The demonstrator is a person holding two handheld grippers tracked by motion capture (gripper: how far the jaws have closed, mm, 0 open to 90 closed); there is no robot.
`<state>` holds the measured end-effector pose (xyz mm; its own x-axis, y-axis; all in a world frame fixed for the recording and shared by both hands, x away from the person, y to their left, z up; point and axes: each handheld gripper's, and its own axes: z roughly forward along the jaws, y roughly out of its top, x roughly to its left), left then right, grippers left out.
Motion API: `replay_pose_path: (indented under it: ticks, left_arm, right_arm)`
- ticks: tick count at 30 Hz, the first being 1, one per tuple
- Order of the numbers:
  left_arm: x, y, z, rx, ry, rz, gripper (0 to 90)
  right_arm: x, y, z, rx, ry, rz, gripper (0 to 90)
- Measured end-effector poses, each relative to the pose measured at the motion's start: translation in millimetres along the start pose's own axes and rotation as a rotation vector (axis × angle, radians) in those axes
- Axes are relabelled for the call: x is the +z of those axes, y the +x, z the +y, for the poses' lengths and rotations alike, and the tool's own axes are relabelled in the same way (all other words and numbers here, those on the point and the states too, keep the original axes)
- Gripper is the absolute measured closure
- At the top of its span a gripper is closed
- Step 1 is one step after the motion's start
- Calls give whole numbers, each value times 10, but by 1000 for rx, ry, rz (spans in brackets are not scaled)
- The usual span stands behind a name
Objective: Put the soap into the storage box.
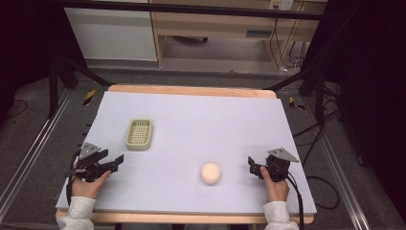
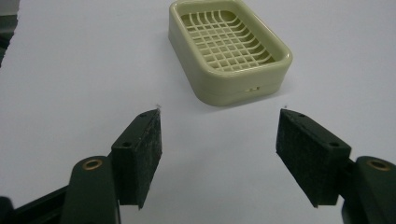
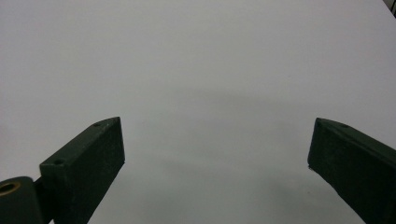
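Meanwhile, both claws open and empty: left claw [image 2: 219, 156] facing soap dish [image 2: 229, 49], right claw [image 3: 215, 168] near soap [image 1: 211, 173].

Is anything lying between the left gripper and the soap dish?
No. In the left gripper view, bare white table runs from the open, empty left gripper to the green soap dish. The high view shows the same gap.

Two hand-held grippers, black throughout. Left gripper [image 1: 116, 161]: grey three-cornered plate on top, black cable trailing at the wrist. Right gripper [image 1: 251, 163]: same plate, black cable running back past the sleeve. Jaws flat and rectangular, faced with dark textured pads [image 2: 150, 154], small holes along the top edges, brass-coloured bushings at the pivots. White knit sleeves [image 1: 76, 214].
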<state>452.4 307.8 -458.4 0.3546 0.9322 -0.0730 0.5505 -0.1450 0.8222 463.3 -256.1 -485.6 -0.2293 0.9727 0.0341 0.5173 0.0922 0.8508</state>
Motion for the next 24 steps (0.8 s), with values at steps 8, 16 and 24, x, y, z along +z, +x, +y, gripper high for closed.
replay_pose_path:
  ticks: [8, 16, 24]
  left_arm:
    - [-8, -21, 24, -3, 0, -14, 315]
    - [-8, -59, 39, 16, -2, -23, 312]
    - [-7, -130, 73, 36, -4, -34, 303]
  right_arm:
    - [0, 2, -1, -2, 0, -8, 41]
    - [1, 5, -2, -9, 1, -11, 41]
    - [6, 14, -1, -16, 5, -9, 41]
